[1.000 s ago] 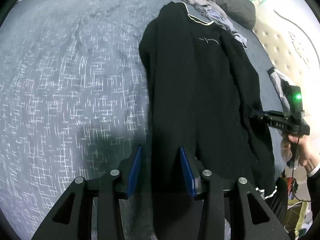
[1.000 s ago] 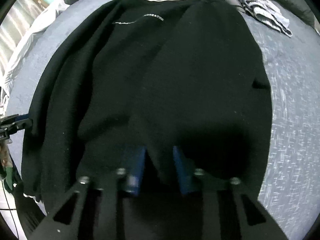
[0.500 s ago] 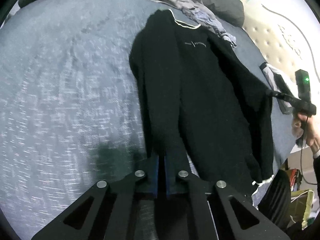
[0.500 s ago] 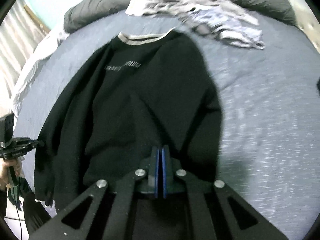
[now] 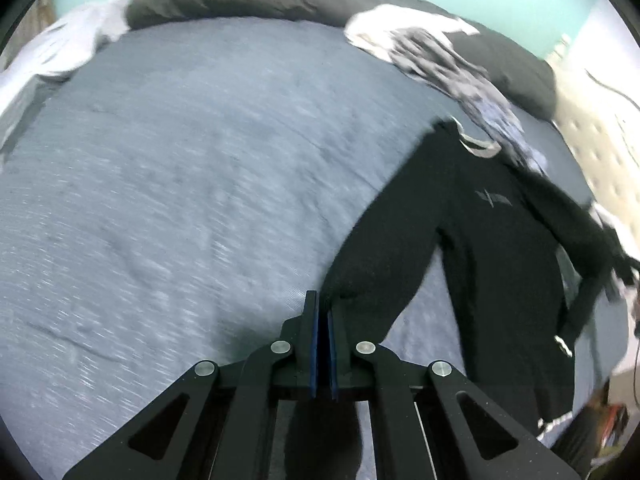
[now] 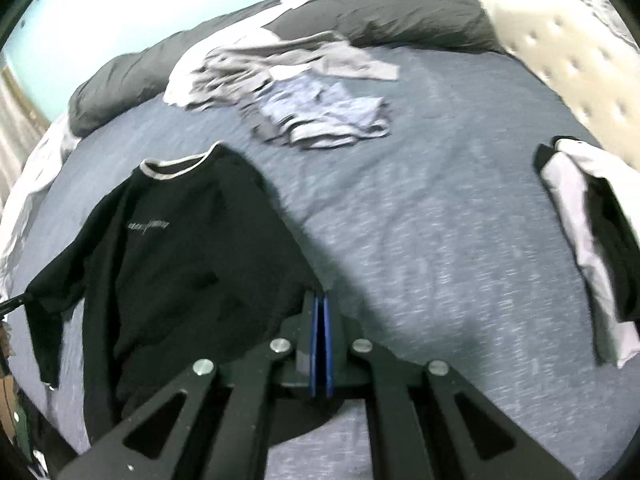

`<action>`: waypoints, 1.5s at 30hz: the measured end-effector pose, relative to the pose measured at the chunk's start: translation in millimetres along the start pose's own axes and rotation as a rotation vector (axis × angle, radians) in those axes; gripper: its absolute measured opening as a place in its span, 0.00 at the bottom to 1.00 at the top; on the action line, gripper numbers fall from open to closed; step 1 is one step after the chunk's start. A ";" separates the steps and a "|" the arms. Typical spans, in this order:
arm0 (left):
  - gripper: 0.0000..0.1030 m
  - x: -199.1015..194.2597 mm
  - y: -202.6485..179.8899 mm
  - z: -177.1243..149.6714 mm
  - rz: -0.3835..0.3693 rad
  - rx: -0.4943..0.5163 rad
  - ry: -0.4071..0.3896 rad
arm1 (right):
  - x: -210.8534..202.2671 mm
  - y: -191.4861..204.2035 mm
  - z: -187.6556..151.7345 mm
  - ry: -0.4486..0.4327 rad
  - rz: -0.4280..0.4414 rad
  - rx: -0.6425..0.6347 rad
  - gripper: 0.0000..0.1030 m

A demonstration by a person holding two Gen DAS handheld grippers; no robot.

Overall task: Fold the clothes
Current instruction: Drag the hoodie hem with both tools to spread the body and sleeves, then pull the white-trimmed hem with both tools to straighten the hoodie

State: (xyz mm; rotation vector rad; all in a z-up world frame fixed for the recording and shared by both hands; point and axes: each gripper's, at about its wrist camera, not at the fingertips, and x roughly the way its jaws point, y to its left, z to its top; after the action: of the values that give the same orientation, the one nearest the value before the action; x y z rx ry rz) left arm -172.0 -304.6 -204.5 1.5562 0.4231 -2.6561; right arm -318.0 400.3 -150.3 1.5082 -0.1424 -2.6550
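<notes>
A black sweatshirt [image 5: 500, 248] with a pale collar and small chest print lies on the blue-grey bed. My left gripper [image 5: 321, 308] is shut on the end of one sleeve and holds it out to the left. In the right wrist view the sweatshirt [image 6: 172, 248] lies at the left, and my right gripper [image 6: 321, 300] is shut on its other sleeve edge. Both sleeves are stretched away from the body.
The bed cover [image 5: 180, 200] stretches to the left. A heap of grey and patterned clothes [image 6: 304, 92] lies near the dark pillows [image 6: 400, 12]. A black and white garment [image 6: 592, 248] lies at the right. A tufted headboard [image 6: 560, 52] stands behind.
Both grippers closed on the sweatshirt's sleeves, then pulled apart and back. The sleeves now spread outward and the cameras look higher across the bed.
</notes>
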 end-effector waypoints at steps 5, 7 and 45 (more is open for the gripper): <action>0.04 3.5 26.2 24.5 0.061 -0.062 -0.022 | 1.8 -20.0 17.5 -0.014 -0.066 0.011 0.02; 0.06 6.6 34.2 32.7 0.078 -0.089 -0.025 | 10.1 -26.3 21.5 0.007 -0.068 0.038 0.02; 0.62 52.3 -243.1 -157.6 -0.315 0.213 0.366 | 33.7 90.2 -155.7 0.417 0.243 -0.096 0.52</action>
State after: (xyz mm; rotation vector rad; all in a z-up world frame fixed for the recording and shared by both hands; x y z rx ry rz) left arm -104.1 -25.7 -269.8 2.2271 0.4402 -2.7057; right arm -198.9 300.8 -247.3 1.8376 -0.1539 -2.0843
